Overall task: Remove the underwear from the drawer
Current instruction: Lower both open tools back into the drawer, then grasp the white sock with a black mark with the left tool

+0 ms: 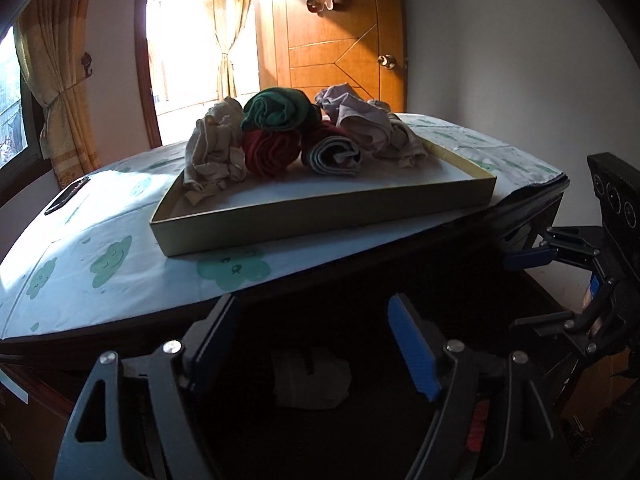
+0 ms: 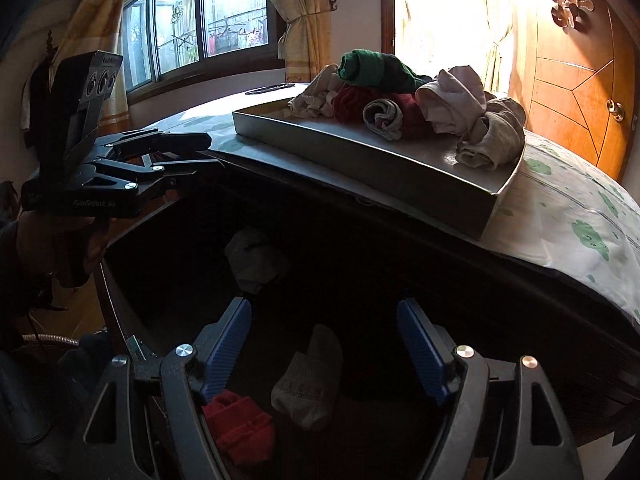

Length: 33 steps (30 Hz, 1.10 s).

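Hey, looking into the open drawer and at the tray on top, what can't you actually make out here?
- Left wrist view: pale folded garment in the dark wooden drawer; shadow hides its shape.
- Left wrist view: red cloth, mostly behind the left tool.
- Right wrist view: red folded garment, partly covered by the right tool.

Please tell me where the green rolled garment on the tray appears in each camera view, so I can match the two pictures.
Left wrist view: the green rolled garment sits upper centre, on top of the pile, above a red roll.
Right wrist view: it lies upper centre, at the far side of the pile.
Shared landmark: the shallow tray holding the pile.
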Each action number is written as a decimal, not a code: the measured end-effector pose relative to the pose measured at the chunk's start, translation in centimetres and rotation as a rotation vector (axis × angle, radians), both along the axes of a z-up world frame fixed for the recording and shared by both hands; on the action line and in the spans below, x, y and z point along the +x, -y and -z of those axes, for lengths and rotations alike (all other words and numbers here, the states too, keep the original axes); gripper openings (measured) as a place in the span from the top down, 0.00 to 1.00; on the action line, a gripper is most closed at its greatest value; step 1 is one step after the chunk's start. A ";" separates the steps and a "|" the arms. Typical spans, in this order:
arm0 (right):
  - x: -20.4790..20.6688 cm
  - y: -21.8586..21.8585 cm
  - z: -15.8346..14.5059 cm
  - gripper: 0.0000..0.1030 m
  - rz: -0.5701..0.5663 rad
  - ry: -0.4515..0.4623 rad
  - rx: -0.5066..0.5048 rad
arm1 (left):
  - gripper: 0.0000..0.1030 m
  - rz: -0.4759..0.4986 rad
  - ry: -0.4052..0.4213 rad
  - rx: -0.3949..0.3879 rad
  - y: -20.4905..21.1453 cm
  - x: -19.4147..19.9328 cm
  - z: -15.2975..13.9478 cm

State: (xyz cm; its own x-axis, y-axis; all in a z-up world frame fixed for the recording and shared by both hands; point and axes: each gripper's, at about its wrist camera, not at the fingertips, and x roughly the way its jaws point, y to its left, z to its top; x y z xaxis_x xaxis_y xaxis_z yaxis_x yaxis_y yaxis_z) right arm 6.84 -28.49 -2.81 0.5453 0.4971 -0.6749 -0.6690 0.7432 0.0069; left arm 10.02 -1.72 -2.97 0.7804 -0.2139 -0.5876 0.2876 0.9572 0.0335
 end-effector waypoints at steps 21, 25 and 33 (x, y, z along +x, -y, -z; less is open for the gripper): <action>1.6 -3.8 4.5 0.25 -0.117 -0.221 -0.235 | 0.23 0.145 -0.356 0.153 1.4 2.5 5.7; 1.4 -4.7 5.3 0.25 -0.139 -0.249 -0.291 | 0.23 0.167 -0.426 0.139 1.5 3.3 6.5; 2.3 -5.2 6.3 0.25 -0.135 -0.319 -0.330 | 0.22 0.169 -0.535 0.077 1.2 4.8 8.0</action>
